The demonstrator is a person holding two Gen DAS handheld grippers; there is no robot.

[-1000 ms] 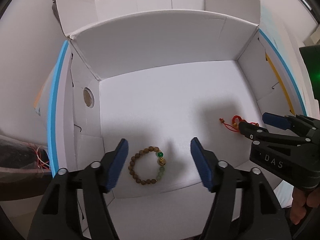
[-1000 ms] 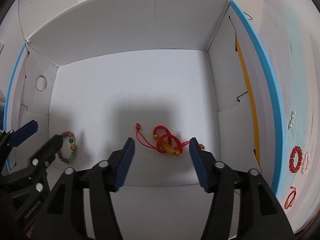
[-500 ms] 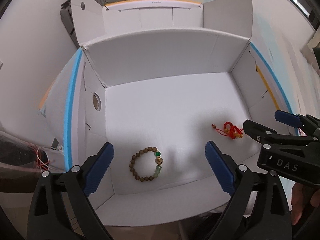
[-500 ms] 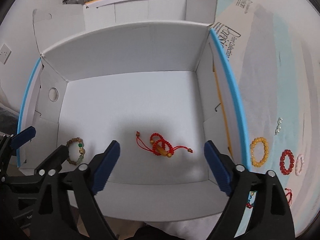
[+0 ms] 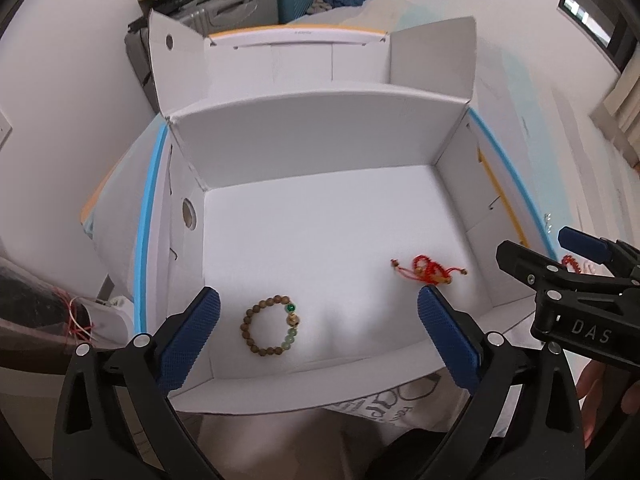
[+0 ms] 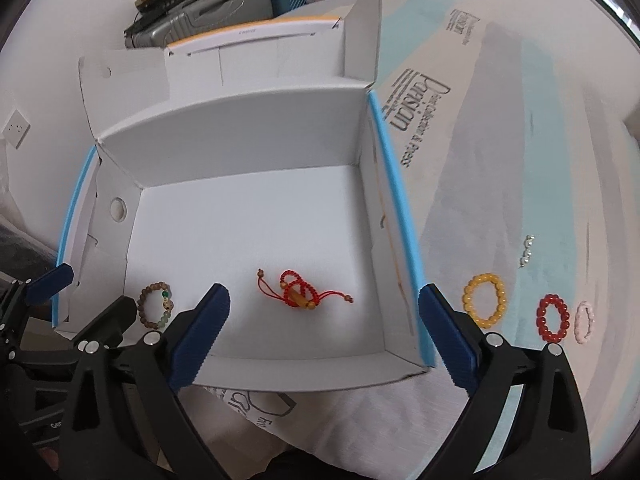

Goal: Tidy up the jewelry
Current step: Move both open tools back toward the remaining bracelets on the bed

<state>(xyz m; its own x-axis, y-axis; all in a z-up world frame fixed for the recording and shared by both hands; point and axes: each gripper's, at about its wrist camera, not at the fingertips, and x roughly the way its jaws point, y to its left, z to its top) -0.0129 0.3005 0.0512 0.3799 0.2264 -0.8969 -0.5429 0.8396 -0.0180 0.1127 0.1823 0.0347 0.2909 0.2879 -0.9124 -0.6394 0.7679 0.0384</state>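
A brown bead bracelet with green beads (image 5: 271, 326) (image 6: 156, 311) lies on the floor of the open white box (image 5: 320, 152) (image 6: 240, 136), near its front left. A red cord bracelet (image 5: 430, 270) (image 6: 300, 290) lies toward the front right. My left gripper (image 5: 318, 300) (image 6: 94, 290) hangs above the brown bracelet. Its jaws are opening wide, with nothing held between them. My right gripper (image 6: 325, 294) (image 5: 534, 242) hovers over the box's front right, its jaws also opening, apart from the red bracelet below.
On the printed cloth right of the box lie a yellow bead bracelet (image 6: 485, 300), a red bead bracelet (image 6: 554, 317), a pink bracelet (image 6: 584, 320) and small pearl pieces (image 6: 527, 250). Suitcases (image 5: 224, 4) stand behind the box. A person's hand (image 5: 600, 384) holds the right gripper.
Both grippers rose and drew back from the box floor while their jaws spread much wider. The two bracelets stayed where they lay in the box.
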